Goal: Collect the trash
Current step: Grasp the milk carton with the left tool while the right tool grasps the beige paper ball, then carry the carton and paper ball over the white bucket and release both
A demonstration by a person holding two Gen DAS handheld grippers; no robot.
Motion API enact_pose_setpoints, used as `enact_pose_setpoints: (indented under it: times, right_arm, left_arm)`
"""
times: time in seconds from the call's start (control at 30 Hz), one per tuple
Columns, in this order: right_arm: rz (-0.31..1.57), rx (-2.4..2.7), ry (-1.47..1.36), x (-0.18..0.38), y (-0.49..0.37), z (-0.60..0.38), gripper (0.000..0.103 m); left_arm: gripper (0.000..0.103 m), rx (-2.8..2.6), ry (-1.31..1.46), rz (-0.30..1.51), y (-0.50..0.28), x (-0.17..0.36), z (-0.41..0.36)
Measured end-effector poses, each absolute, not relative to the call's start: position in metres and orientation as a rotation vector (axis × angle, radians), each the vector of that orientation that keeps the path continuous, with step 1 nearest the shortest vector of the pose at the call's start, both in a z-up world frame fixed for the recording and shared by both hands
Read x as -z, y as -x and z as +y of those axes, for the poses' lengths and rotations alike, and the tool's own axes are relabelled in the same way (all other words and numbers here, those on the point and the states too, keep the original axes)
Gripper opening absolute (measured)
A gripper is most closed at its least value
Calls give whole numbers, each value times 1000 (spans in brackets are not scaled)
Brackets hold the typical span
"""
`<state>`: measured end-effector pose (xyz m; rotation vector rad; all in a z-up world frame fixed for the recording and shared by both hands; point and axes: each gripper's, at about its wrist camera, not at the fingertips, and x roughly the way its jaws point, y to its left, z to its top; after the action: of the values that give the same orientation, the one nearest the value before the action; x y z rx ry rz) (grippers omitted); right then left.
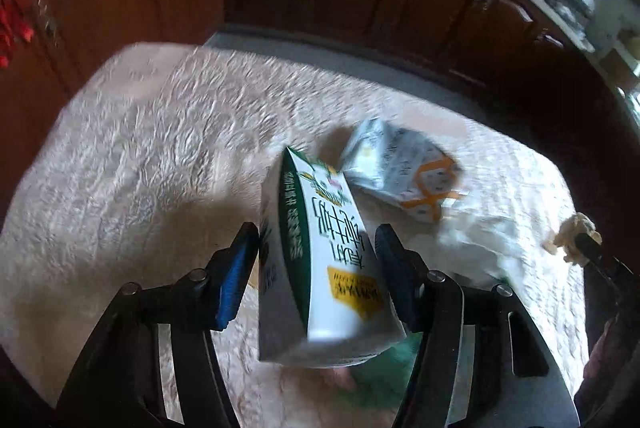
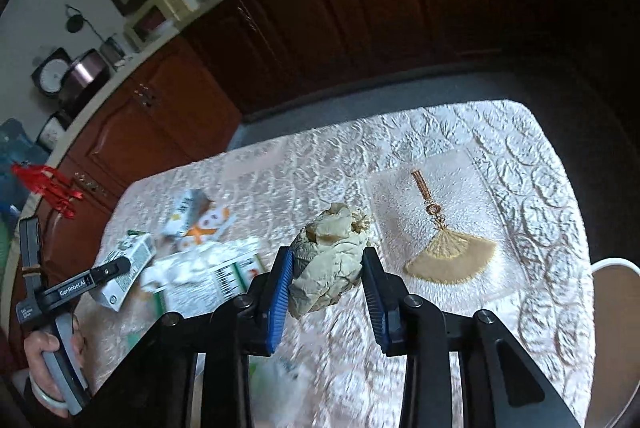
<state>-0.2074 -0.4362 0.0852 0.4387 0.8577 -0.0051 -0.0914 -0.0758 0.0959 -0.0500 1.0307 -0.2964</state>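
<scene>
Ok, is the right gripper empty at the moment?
No. In the right wrist view the right gripper is shut on a crumpled tan paper wad, held between its blue pads above the tablecloth.

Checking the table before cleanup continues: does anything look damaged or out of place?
Yes. A crushed orange-and-white carton lies dented on the tablecloth, with torn packaging beside it; that litter looks out of place there.
</scene>
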Motion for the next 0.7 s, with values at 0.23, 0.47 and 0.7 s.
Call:
enact_pose_setpoints:
  times: [0.23,0.47,0.7]
  right_arm:
    - [798,-19,-420,-117,252,-430,33]
    - [762,-2,-390,-131,296,-433,33]
    - [720,68,-400,-141,337,-457,33]
  left_arm:
    - [52,416,13,975,122,-134,-104]
    - [50,523,-17,920,166,-161,-130]
    - [49,675,-75,875,208,-186,-190]
